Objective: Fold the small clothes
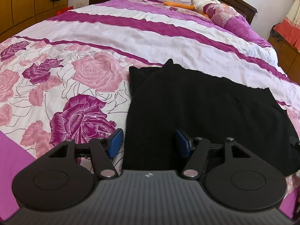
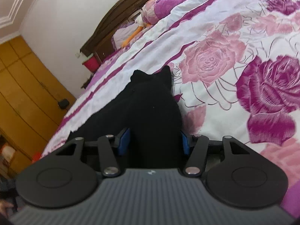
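Black garment point(image 1: 196, 112) lies on the rose-print bedspread point(image 1: 78, 71) at the near edge of the bed, already looking folded over at least once, layered edges showing at its far left corner; a final fold or tidy-up likely remains. Left gripper point(image 1: 149, 143) is spread wide over the garment's near left edge, grasping nothing; right gripper point(image 2: 154, 140) is likewise spread, cloth between its blue pads point(image 2: 125, 139) but not pinched. Plush duck point(image 1: 202, 4) lies far off by the headboard.
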Motion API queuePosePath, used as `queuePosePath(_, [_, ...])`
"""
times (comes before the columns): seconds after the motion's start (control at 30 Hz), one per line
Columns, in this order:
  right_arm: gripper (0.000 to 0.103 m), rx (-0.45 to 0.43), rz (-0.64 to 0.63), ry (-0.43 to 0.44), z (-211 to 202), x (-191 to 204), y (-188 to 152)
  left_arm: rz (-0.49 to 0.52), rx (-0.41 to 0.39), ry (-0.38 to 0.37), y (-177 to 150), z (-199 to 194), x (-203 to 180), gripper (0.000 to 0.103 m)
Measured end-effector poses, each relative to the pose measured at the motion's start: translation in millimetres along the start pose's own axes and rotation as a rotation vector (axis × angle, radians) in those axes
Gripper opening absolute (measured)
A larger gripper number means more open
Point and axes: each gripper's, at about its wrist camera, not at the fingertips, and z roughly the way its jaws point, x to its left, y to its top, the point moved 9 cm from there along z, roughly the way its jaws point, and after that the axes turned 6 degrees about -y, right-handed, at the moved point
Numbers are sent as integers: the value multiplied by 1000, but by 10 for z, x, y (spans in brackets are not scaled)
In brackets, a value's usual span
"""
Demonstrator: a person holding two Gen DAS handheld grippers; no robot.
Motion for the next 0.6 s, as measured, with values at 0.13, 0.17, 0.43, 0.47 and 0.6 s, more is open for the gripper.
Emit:
queuePosePath(0.13, [53, -27, 4, 6, 57, -5, -24, 0, 2, -6, -4, 7, 8, 68])
queuePosePath(0.17, [52, -31, 3, 6, 59, -11, -29, 3, 2, -6, -6, 8, 8, 68])
queuePosePath(0.43, [24, -30, 69, 51, 60, -61, -39, 4, 2, -7, -12, 12, 8, 68])
queuePosePath(0.47, [24, -34, 74, 55, 58, -67, -41, 3, 2, -7, -12, 13, 7, 68])
queuePosePath(0.6, [25, -37, 84, 66, 47, -96, -51, 9, 4, -5, -17, 24, 0, 68])
